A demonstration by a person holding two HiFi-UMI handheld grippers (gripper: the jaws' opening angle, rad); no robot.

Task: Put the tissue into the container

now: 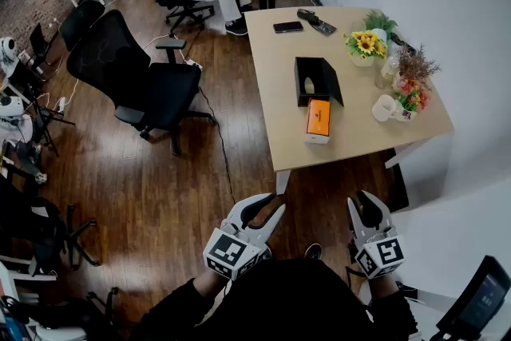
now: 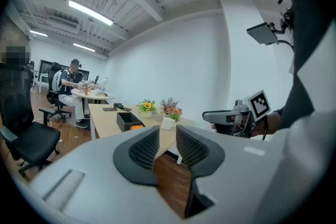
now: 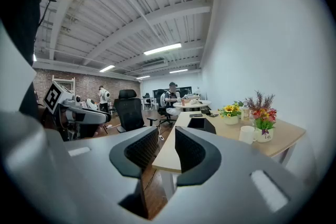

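Standing off from the table, both tools low at my waist. The left gripper is sitting closed with nothing in it. The right gripper is showing a narrow gap, also empty. The orange tissue pack is lying at my 12 o'clock, just beside the black container on its 6 o'clock side. I judge the reach is only beginning: stepping in, opening wide, taking the pack across its narrow sides, lifting clear before lowering it inside.
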